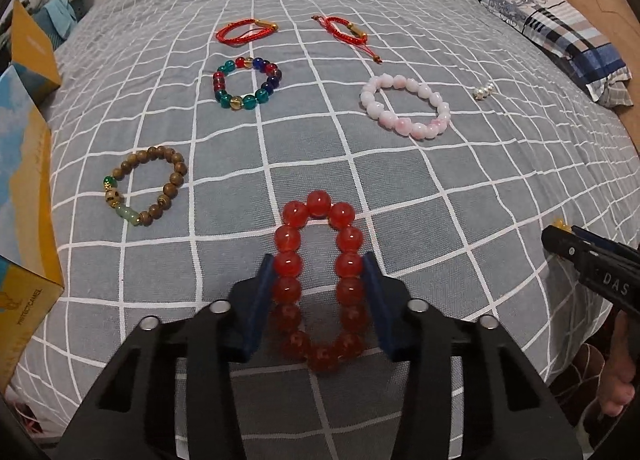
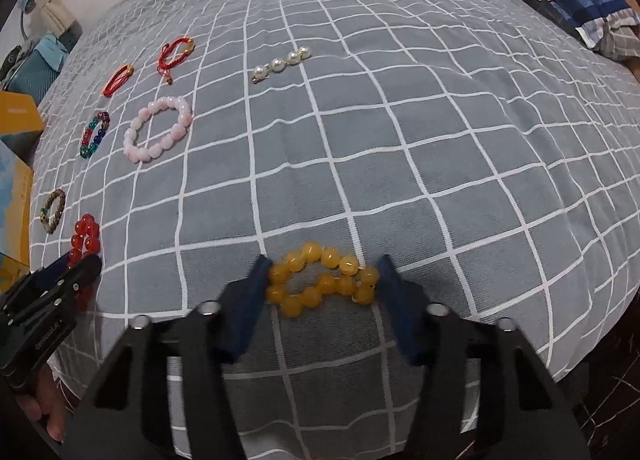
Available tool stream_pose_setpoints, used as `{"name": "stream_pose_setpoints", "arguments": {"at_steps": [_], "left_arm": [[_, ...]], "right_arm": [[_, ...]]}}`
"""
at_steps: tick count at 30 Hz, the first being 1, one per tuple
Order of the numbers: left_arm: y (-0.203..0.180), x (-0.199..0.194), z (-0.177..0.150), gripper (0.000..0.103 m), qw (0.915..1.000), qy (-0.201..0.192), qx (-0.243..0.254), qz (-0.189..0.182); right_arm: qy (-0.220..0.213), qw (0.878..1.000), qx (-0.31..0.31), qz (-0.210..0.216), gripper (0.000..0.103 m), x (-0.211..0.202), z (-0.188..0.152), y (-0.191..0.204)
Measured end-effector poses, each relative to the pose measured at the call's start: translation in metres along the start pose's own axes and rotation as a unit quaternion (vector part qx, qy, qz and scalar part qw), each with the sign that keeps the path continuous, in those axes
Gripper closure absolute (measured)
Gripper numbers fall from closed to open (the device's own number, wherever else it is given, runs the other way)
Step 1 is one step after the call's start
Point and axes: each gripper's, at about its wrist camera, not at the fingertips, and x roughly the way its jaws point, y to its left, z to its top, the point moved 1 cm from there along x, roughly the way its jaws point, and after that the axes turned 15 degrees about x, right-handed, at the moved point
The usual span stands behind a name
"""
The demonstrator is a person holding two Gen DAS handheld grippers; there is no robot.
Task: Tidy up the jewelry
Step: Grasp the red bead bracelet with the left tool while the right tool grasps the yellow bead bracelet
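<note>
On a grey checked bedspread (image 1: 460, 188) lie several pieces of jewelry. My left gripper (image 1: 319, 260) points down at a red bead bracelet (image 1: 288, 264); its blue pads press on both sides and squeeze the loop into a long oval. My right gripper (image 2: 324, 262) is shut on a yellow bead bracelet (image 2: 312, 252), which is pinched into a figure-eight between the pads. Both bracelets still rest on the bed. The left gripper (image 2: 80, 268) and red bracelet (image 2: 86, 230) also show at the right wrist view's left edge.
Farther back lie a brown wooden bracelet (image 1: 176, 176), a multicoloured bead bracelet (image 1: 262, 96), a pink bracelet (image 1: 400, 126), two red cord bracelets (image 1: 240, 30) (image 1: 344, 26) and a pearl clip (image 2: 280, 64). Yellow-blue boxes (image 1: 28, 196) stand left; a plaid pillow (image 1: 560, 32) lies back right.
</note>
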Motion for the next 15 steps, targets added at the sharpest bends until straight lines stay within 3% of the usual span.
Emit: {"name": "stream_pose_setpoints", "arguments": {"at_steps": [2,5,7,9,15], "left_arm": [[-0.001,-0.001,0.000,0.075,1.0000,0.000,0.000,0.002],[0.000,-0.004,0.000,0.076,1.0000,-0.005,-0.001,-0.003],[0.001,-0.005,-0.001,0.078,1.0000,-0.008,-0.001,-0.003],[0.001,-0.008,0.000,0.090,0.9999,-0.012,0.000,-0.008],[0.000,-0.011,0.000,0.090,0.9998,-0.018,0.000,-0.008]], "right_arm": [[-0.005,1.000,0.002,-0.003,0.074,0.000,0.000,-0.001],[-0.011,1.000,0.001,-0.001,0.086,-0.001,0.000,0.000],[-0.016,1.000,0.002,0.000,0.087,-0.004,0.001,0.000],[-0.019,1.000,0.001,0.002,0.087,-0.005,0.001,0.001],[-0.036,0.999,0.003,0.001,0.087,-0.013,0.001,0.000]]}}
